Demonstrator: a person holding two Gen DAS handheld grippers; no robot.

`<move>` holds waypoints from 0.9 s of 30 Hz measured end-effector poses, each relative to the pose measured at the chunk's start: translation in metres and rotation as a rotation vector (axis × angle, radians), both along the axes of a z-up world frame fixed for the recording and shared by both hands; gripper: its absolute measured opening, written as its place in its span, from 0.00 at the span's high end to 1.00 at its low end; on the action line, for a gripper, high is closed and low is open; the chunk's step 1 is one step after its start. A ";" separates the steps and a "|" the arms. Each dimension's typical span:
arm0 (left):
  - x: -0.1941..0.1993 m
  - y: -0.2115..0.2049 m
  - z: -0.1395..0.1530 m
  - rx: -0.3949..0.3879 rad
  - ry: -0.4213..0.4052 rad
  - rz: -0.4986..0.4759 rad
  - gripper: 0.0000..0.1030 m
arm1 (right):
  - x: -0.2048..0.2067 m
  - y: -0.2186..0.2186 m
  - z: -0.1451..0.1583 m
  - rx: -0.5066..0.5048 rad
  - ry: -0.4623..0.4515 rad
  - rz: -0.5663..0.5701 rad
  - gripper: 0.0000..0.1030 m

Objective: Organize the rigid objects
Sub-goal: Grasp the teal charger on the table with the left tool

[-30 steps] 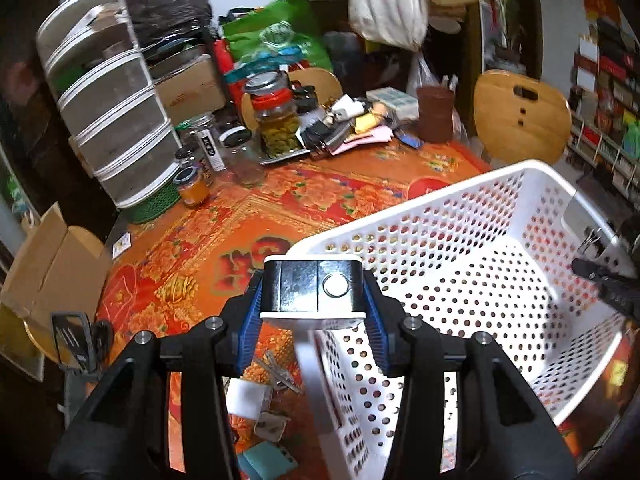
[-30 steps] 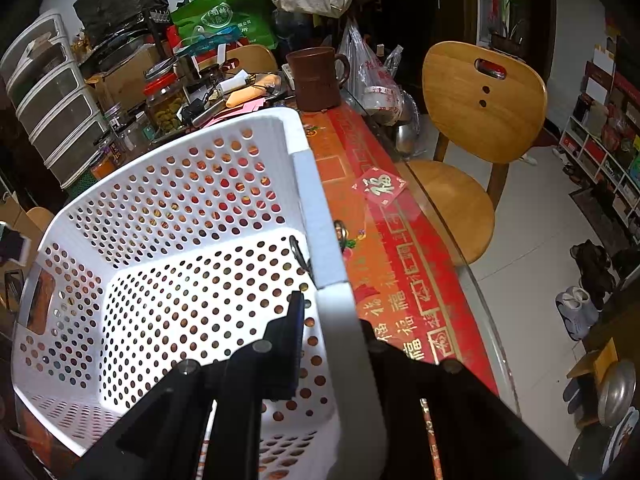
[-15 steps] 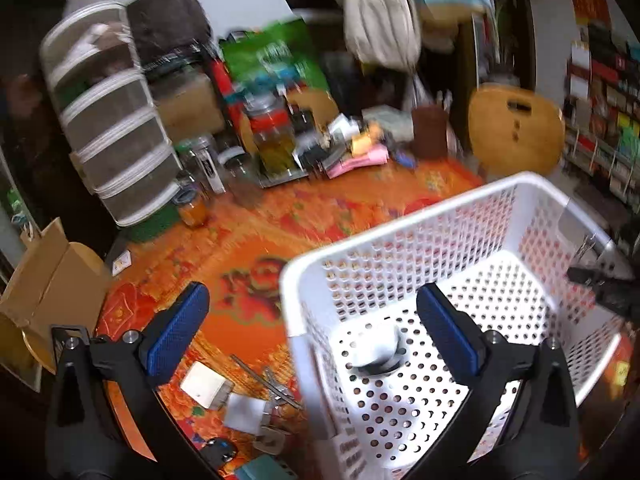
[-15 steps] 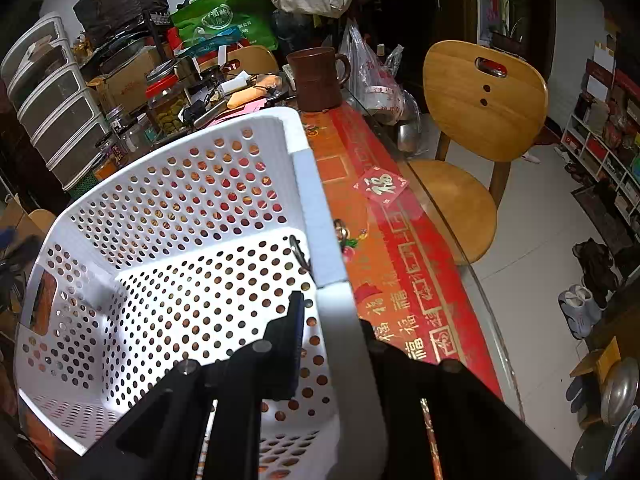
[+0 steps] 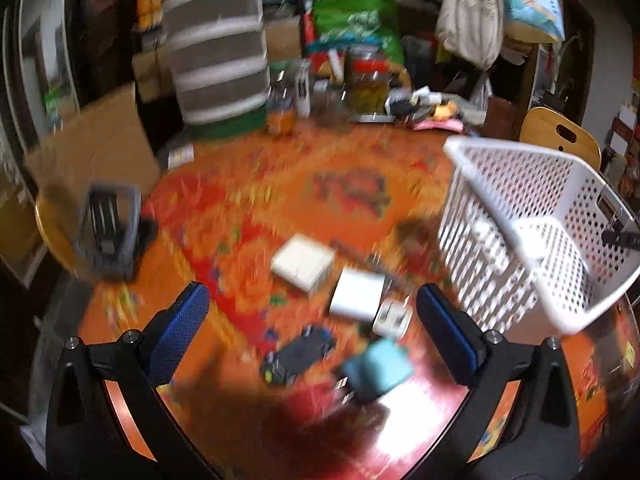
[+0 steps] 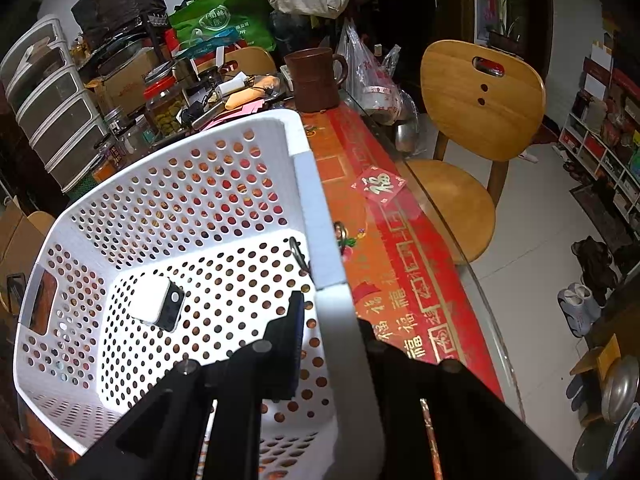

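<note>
My left gripper [image 5: 312,316] is open and empty above small objects on the orange tablecloth: a white box [image 5: 303,266], a white square block [image 5: 357,295], a small white plug [image 5: 393,317], a black device [image 5: 298,356] and a teal piece [image 5: 380,368]. This view is blurred. The white perforated basket [image 5: 532,216] stands to the right. My right gripper [image 6: 332,320] is shut on the basket's rim [image 6: 320,232], one finger inside, one outside. A white and black cube [image 6: 159,304] lies on the basket floor.
A grey and black stand [image 5: 108,236] and a cardboard box [image 5: 96,140] sit at the left. Jars [image 5: 366,80] and clutter fill the table's back. A brown mug [image 6: 314,80] stands beyond the basket. A wooden chair [image 6: 476,120] is at the right.
My left gripper opened and dropped the white and black cube into the basket, then swung left and down over the small objects on the cloth. The right gripper kept still on the rim.
</note>
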State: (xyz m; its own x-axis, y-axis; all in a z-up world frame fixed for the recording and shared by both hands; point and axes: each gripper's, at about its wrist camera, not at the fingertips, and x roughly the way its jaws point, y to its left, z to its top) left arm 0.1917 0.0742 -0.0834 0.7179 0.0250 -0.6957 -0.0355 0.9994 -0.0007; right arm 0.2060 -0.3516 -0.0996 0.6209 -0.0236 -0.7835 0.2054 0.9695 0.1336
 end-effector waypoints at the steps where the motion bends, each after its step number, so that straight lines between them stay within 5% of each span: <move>1: -0.003 0.006 -0.012 -0.022 0.024 0.006 0.01 | 0.000 0.000 0.000 -0.001 0.001 -0.001 0.88; 12: -0.019 -0.009 -0.072 -0.097 0.114 -0.033 0.01 | 0.000 0.001 0.000 -0.011 0.006 -0.003 0.88; 23: 0.001 -0.050 -0.088 -0.006 0.158 -0.019 0.02 | 0.001 0.000 0.000 -0.016 0.008 0.002 0.88; 27: 0.004 -0.054 -0.090 0.033 0.164 -0.014 0.37 | 0.001 0.000 0.000 -0.019 0.006 0.003 0.88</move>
